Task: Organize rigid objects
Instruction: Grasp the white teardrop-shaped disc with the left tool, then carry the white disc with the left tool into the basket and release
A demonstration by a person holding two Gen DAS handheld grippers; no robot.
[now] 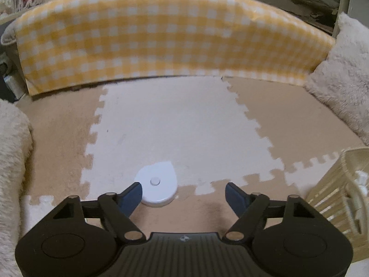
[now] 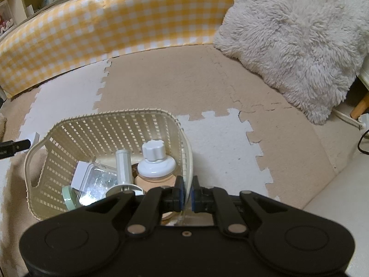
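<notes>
The left gripper (image 1: 183, 190) has its blue-padded fingers (image 1: 132, 196) apart with nothing clamped between them. A white teardrop-shaped disc (image 1: 158, 188) with a small round button on top lies flat on the foam mat (image 1: 175, 127), just at the tip of one finger; whether the pad touches it is hard to tell. The rest of the gap shows only bare mat.

The right gripper (image 2: 187, 192) has its fingers together, pinched on the near rim of a cream slatted basket (image 2: 110, 124), one pad inside the wall and one outside.

Around them, the mat is a puzzle of white and tan tiles. A yellow-and-white checked panel (image 1: 161, 34) stands along the far edge, and a shaggy cream cushion (image 2: 299, 43) leans at one end of it. Nothing lies between the left fingers and the disc.

In the left wrist view the basket is cut off at the frame edge. In the right wrist view the tip of the other gripper pokes in beside the basket's handle, and the gripper body hides the basket's near side.

Inside the basket are a clear bottle with a white knobbed cap (image 2: 154, 159), a white cylinder (image 2: 123, 166), a clear lidded box (image 2: 96, 182), a pale green round piece (image 2: 68, 198) and a small white block (image 2: 80, 173).
</notes>
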